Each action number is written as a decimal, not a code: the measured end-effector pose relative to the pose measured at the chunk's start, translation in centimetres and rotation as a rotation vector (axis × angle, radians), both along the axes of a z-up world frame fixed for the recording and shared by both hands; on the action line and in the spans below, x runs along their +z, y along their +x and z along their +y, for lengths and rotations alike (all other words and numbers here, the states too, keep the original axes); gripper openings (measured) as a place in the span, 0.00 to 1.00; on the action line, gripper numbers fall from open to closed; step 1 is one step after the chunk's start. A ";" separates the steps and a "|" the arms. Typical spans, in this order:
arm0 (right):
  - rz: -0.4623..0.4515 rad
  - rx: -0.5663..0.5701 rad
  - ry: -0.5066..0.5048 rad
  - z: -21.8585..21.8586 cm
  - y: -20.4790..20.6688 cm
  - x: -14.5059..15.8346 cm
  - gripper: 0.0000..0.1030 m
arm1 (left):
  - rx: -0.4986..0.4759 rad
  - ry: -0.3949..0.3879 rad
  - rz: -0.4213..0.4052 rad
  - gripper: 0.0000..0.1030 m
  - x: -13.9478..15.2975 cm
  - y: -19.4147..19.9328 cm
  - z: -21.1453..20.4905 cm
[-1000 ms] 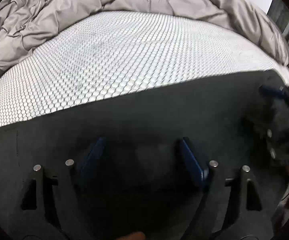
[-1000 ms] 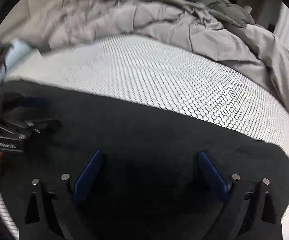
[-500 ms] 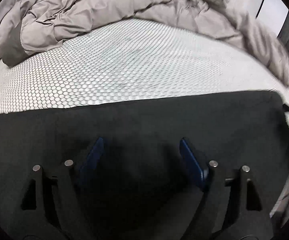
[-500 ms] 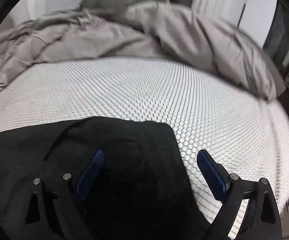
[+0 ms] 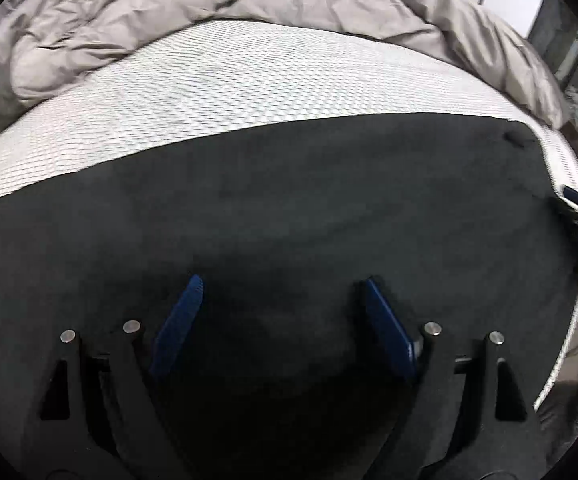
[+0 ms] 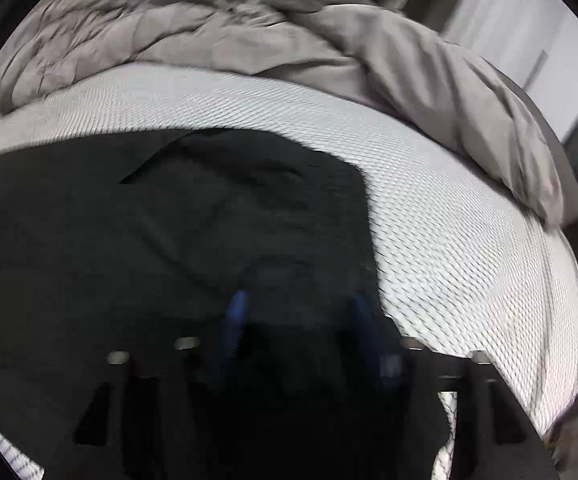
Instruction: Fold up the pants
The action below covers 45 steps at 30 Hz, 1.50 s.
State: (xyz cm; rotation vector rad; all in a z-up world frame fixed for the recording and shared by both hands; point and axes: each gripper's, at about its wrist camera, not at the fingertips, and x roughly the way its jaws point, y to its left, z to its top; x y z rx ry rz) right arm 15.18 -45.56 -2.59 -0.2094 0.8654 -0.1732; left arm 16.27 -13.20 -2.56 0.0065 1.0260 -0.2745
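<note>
Dim, fisheye-warped edges; right wrist view motion-blurred, perhaps brightest toward upper right.

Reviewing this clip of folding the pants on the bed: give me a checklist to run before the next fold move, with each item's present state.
1. Pants lie flat on the mattress: ok.
2. Left gripper open above the fabric: ok.
3. Right gripper open or shut: cannot tell, its view is blurred.
4. Right gripper near the pants' edge by bare mattress: ok.
5. Grey duvet clear of the pants: ok.
6. Fabric already gripped by either gripper: cannot tell.
</note>
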 end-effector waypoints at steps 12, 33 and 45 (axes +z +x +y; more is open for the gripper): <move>0.032 0.325 0.125 11.4 -1.5 -2.4 0.60 | -0.245 0.032 -0.029 1.00 -0.1 -6.9 -7.1; 0.055 0.545 0.220 22.5 -0.1 -1.4 0.85 | 0.255 -0.060 -0.038 0.94 2.4 -8.0 17.3; 0.164 0.559 0.179 24.9 1.7 -4.4 0.91 | 0.176 0.106 -0.027 0.93 0.2 -3.7 14.8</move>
